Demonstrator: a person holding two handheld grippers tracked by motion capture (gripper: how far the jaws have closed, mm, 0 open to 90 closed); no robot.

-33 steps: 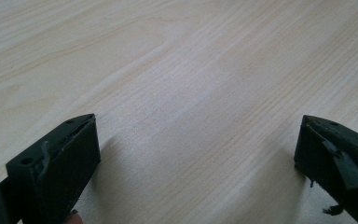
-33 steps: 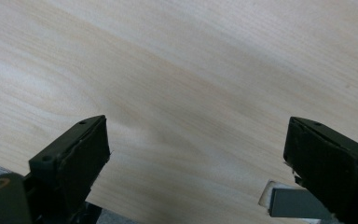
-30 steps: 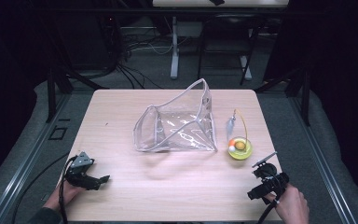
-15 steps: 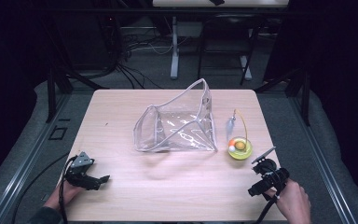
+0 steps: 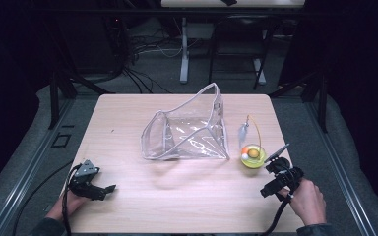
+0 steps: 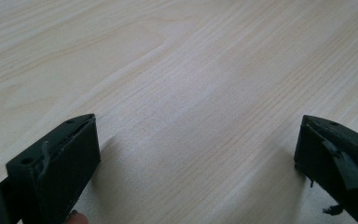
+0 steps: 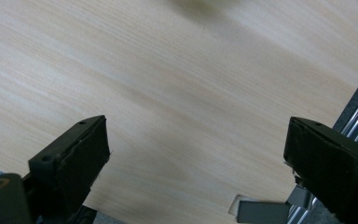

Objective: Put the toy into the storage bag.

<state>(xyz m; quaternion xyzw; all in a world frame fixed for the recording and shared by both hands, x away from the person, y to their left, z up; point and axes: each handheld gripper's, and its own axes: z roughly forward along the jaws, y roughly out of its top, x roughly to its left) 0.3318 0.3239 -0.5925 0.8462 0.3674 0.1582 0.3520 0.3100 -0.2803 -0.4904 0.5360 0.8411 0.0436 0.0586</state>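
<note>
Leftmost, the left claw point(image 5: 109, 188) is held low over bare desk point(image 5: 128, 123), jaws spread wide, nothing gripped. Centrally, a clear plastic pouch point(image 5: 187, 132) is propped mouth-up, likely for loading. Rightward, a small yellow dish point(image 5: 252, 156) is set just beside it. Nearby, the right claw point(image 5: 270, 189) is kept wide and empty, probably readied for the dish.

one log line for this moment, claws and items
left claw: open, empty, near table | right claw: open, empty, beside yellow toy | clear bag: mid table, untouched
</note>
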